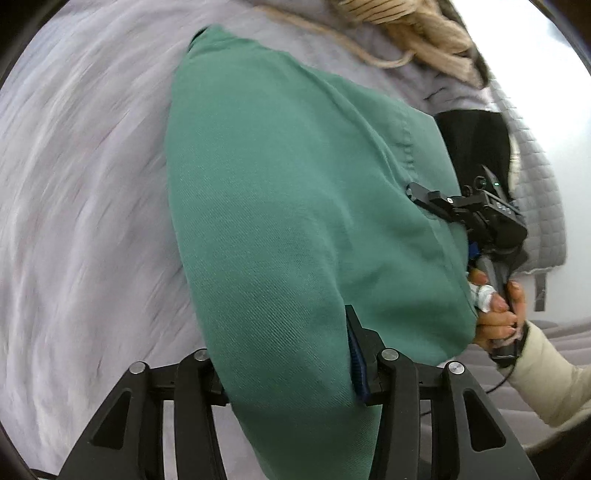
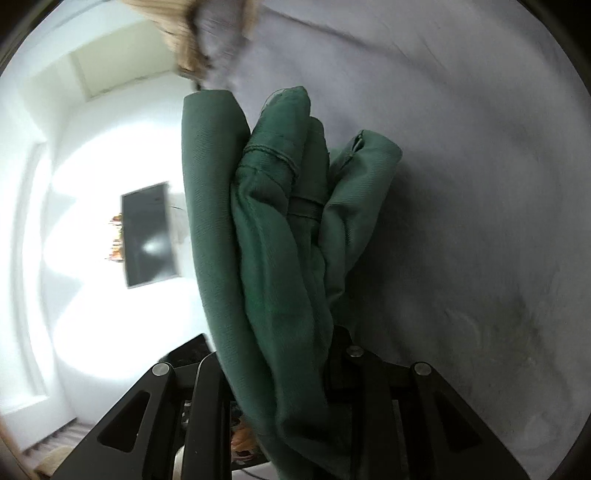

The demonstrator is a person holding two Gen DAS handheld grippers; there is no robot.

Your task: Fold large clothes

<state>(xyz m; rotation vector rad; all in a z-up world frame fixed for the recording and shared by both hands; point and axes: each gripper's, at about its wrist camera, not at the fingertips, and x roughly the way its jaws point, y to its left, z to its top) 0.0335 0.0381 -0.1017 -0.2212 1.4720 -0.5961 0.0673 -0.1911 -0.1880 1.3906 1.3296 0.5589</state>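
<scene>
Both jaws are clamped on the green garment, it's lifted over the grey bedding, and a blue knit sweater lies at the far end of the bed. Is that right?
Not quite: the knit sweater at the far end is beige, not blue, as the left wrist view shows. The rest holds: the left gripper and right gripper both have their jaws clamped on the green garment, lifted over the grey bedding.

One green garment [image 1: 295,206], bunched into several folds in the right wrist view, running from 6 toward 12 o'clock. Two grippers: left gripper [image 1: 291,373] at 6 o'clock, right gripper [image 1: 461,206] at 3 o'clock in the left wrist view. One hand [image 1: 498,317] on a gripper handle, 4 o'clock, with one pale sleeve [image 1: 550,384]. One grey bedcover [image 1: 81,192] beneath. One beige knit item [image 1: 417,33] at 1 o'clock. One dark wall screen [image 2: 147,236] at 9 o'clock, right wrist view.
</scene>
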